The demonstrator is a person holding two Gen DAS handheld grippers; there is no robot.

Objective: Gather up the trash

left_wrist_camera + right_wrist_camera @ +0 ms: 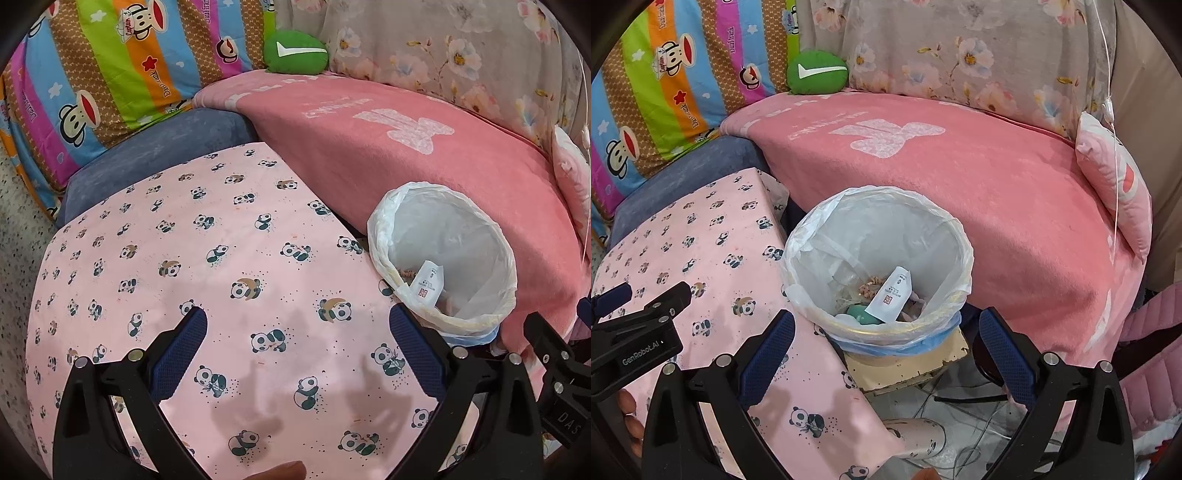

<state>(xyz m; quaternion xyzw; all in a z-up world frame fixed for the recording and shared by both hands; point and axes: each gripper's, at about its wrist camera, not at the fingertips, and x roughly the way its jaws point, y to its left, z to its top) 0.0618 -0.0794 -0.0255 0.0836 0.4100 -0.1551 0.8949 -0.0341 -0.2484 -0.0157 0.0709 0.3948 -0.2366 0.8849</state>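
Observation:
A round trash bin (827, 229) lined with a white plastic bag stands beside the table, between it and the sofa; it also shows in the left wrist view (480, 236). Inside lie a white paper packet (892, 297), a teal item (858, 314) and some crumbs. My left gripper (297, 328) is open and empty above the pink panda tablecloth (221, 266). My right gripper (886, 332) is open and empty, just in front of the bin's near rim. The left gripper also shows at the left of the right wrist view (631, 310).
A sofa with a pink blanket (960, 177) lies behind the bin. A green cushion (817, 72), a striped cartoon pillow (110, 74) and a pink pillow (1115, 184) rest on it. The bin sits on a cream box (908, 365); cables (960, 413) lie on the floor.

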